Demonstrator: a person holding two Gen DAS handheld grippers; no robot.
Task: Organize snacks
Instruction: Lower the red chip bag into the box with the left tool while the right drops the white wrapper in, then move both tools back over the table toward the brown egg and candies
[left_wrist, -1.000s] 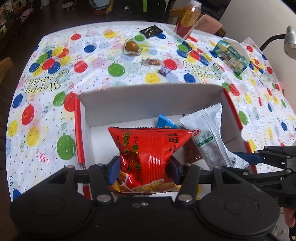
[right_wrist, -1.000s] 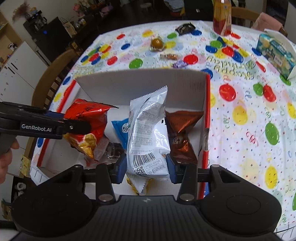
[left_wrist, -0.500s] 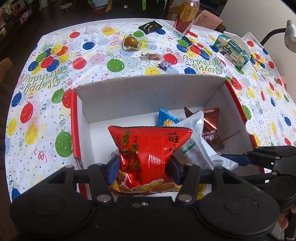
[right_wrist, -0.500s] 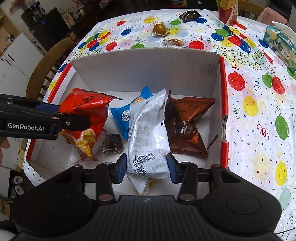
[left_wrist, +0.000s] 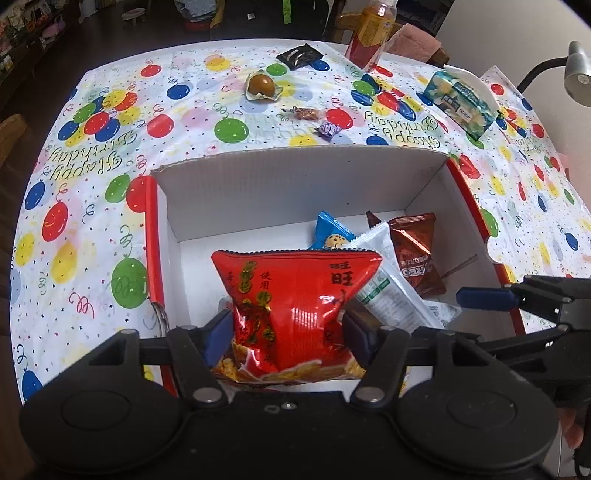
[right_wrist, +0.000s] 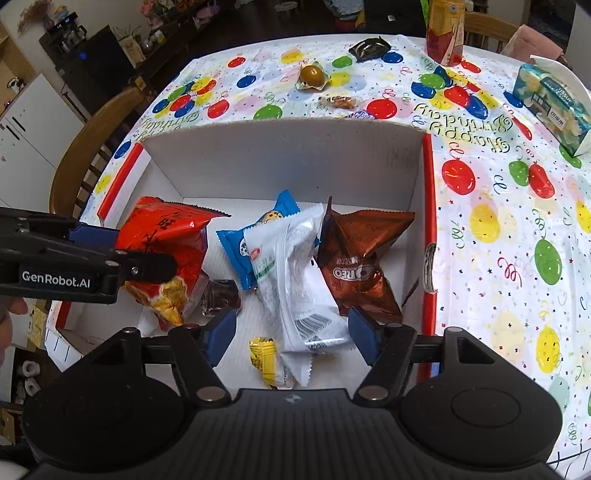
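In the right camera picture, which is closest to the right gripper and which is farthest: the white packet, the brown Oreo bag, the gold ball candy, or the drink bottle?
From the right gripper:
1. White packet, lying between its open fingers in the box.
2. Brown Oreo bag, just beyond, to the right in the box.
3. Gold ball candy, out on the tablecloth past the box.
4. Drink bottle, at the table's far edge.

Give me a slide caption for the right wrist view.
Right gripper open over white snack packet in cardboard box.

Wooden chair (right_wrist: 79, 155), white cabinet (right_wrist: 27, 125), dark floor beyond.
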